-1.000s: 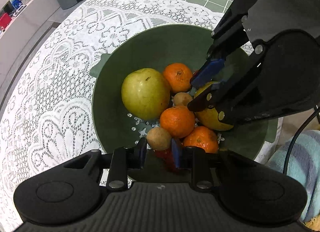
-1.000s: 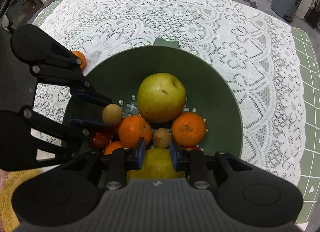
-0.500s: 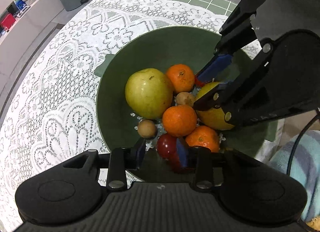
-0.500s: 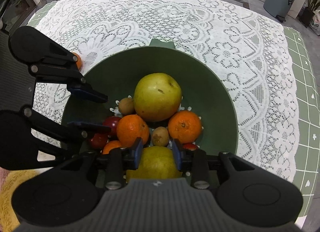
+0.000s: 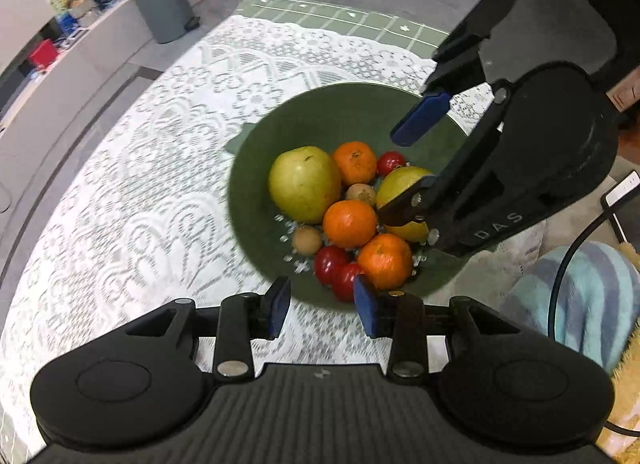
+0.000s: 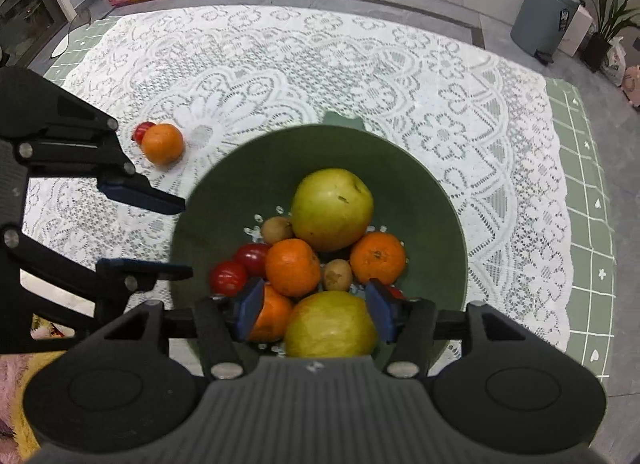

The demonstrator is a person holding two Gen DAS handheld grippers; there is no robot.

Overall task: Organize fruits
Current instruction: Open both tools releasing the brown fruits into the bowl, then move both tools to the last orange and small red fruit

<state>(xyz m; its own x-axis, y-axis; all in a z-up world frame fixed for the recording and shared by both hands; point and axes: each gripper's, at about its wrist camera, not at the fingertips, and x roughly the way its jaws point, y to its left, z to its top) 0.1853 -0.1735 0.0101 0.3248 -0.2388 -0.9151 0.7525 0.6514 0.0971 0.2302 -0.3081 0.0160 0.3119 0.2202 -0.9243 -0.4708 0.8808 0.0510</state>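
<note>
— Left wrist view: left gripper [image 5: 322,306] parted, empty, over the bowl's [image 5: 256,167] near rim?
— Yes. Right gripper [image 6: 316,310] has just been opening, pads clear of the yellow pear [image 6: 330,324]; one orange [image 6: 162,143] lies outside on the tablecloth [image 6: 360,75].

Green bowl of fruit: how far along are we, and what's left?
Mostly done: the round green bowl holds two yellow-green apples, three oranges, red and brown small fruits. Both claws, left and right, are open and empty, jaws just opened. Left: a loose orange and small red fruit on the lace cloth.
</note>
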